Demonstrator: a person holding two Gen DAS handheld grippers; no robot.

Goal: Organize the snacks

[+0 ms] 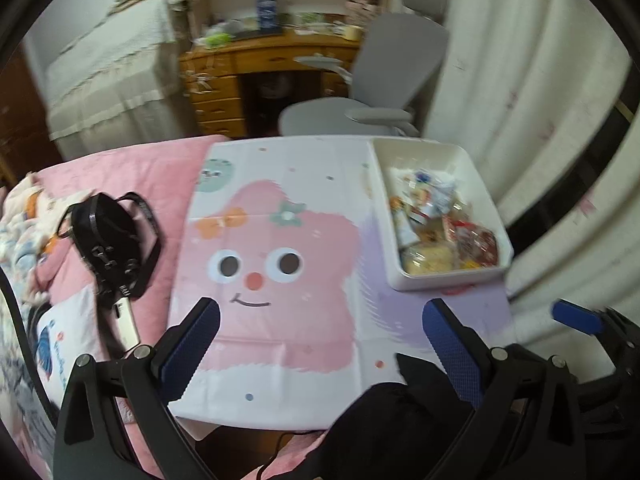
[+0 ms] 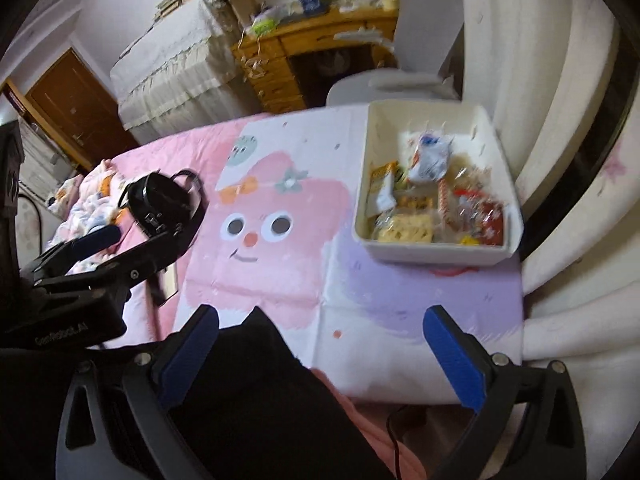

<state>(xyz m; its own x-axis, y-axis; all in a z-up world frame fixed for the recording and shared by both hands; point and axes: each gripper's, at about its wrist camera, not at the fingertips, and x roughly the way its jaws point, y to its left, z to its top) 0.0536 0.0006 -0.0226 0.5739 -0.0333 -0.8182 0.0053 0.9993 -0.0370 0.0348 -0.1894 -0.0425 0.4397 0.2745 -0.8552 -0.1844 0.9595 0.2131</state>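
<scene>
A white bin (image 1: pixel 440 280) holding several wrapped snacks (image 1: pixel 436 220) stands at the right end of a pink cartoon-face mat (image 1: pixel 280 240). My left gripper (image 1: pixel 320 308) hangs open above the mat's near half, with nothing between its blue pads. In the right wrist view the same bin (image 2: pixel 432 254) and its snacks (image 2: pixel 436 200) lie ahead and to the right. My right gripper (image 2: pixel 322 314) is open and empty above the mat's near edge. One blue finger (image 1: pixel 576 317) of the right gripper shows at the far right of the left wrist view.
A black strapped bag (image 1: pixel 116 244) and a phone (image 1: pixel 128 320) lie on the pink bedding left of the mat. A grey office chair (image 1: pixel 384 80) and a wooden desk (image 1: pixel 248 64) stand beyond. White curtains (image 1: pixel 540 100) hang at the right. A person's dark-clothed leg (image 2: pixel 256 400) fills the foreground.
</scene>
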